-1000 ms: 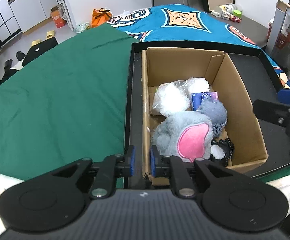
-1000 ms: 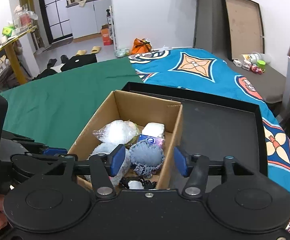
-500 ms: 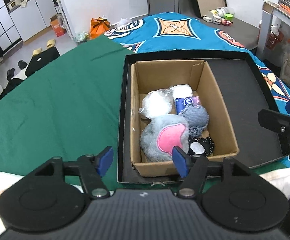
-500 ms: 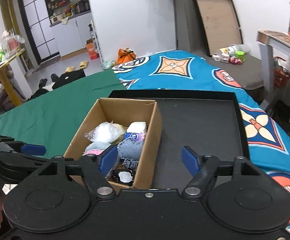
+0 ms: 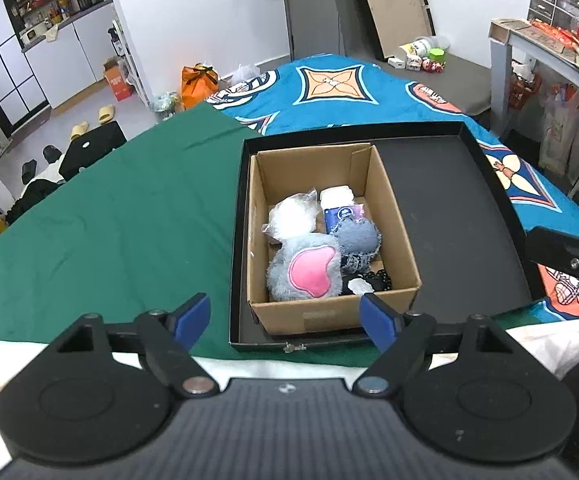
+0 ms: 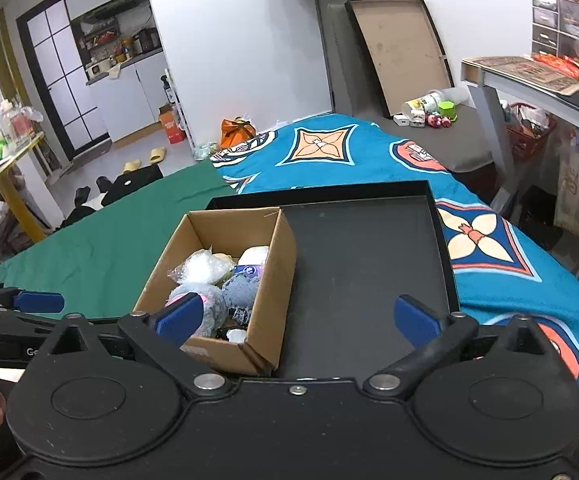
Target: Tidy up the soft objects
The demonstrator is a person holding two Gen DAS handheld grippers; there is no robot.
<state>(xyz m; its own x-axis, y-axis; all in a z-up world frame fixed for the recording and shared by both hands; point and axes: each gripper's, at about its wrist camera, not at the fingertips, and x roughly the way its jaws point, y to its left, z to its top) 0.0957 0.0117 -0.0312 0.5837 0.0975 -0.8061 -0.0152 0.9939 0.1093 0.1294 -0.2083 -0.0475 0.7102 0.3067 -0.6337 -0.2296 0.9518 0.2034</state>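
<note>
A black tray (image 5: 441,200) on a green cloth (image 5: 129,208) holds a box (image 5: 393,216) of plush toys (image 5: 309,268); both grippers (image 5: 285,316) (image 6: 295,318) spread, empty.

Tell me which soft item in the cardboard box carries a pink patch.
The grey furry plush, lying at the box's near left; the denim-blue piece and bagged white one show no pink.

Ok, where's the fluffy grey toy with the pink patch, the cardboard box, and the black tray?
Grey toy (image 5: 309,270): left wrist view, on its pink patch.
Box (image 5: 389,200): left wrist view, on its right inner wall.
Tray (image 6: 369,264): right wrist view, on its bare floor.
</note>
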